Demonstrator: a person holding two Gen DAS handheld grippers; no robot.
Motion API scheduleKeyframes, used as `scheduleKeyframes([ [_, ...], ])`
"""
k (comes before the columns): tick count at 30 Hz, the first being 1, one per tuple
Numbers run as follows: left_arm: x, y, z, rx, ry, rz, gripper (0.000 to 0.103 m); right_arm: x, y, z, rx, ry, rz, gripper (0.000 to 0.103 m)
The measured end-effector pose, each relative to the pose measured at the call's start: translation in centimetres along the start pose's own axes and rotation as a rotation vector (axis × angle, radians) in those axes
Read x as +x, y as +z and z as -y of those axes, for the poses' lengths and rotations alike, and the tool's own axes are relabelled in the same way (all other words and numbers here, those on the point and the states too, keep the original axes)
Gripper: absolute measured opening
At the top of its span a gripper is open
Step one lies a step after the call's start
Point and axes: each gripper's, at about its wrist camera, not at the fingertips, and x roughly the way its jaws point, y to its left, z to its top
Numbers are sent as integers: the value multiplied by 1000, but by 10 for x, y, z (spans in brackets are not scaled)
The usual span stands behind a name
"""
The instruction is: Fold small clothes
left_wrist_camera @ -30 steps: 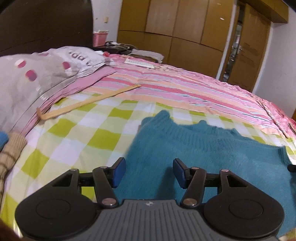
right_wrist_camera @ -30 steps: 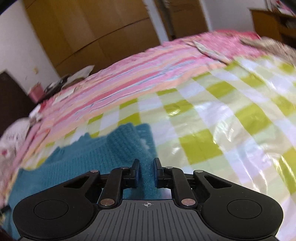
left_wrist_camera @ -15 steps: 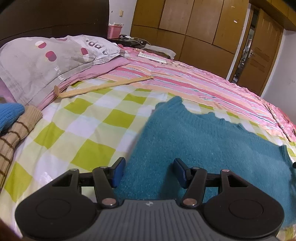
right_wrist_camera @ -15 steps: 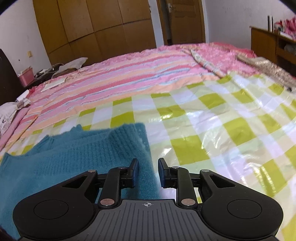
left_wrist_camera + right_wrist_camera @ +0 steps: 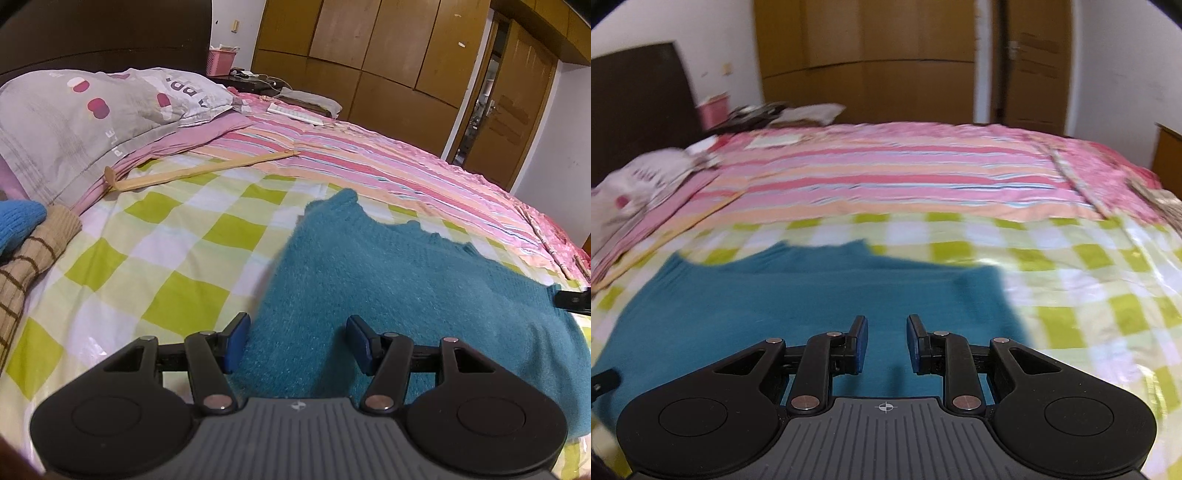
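Your teal sweater point(image 5: 406, 295) lies spread flat on the green-checked sheet point(image 5: 155, 266), towards the bed's near edge, and no fold shows in it yet. Your left gripper point(image 5: 297, 341) hangs over its near left border, jaws well apart, clamping nothing. Your right gripper point(image 5: 886, 341) sits above the sweater's middle, jaws narrowly parted and empty. By these views, every fold is left to do.

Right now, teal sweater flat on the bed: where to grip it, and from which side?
Grip the teal sweater at its left shoulder corner, coming from the pillow side: that edge lies exposed on the checked sheet, thin enough to pinch.
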Motion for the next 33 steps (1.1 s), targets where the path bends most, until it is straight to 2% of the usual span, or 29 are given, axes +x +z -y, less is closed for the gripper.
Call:
scheduleKeyframes([
  [6,1,1,-4,-8,-17,-6,62,14,-1,-58,-81,90,-42,23],
  [11,1,0,-6,-8,-25,-9,62,25,-7,-94,-152,118,-73,23],
  [15,1,0,-8,-13,-33,-14,62,39,-16,-100,-168,95,-126,25],
  [19,2,0,-9,-17,-38,-20,62,41,-11,-102,-170,90,-149,25],
  [30,1,-2,-4,20,-19,-17,62,34,0,-122,-182,101,-127,26],
  [33,1,-1,-5,21,-19,-18,62,32,8,-134,-184,130,-119,32],
])
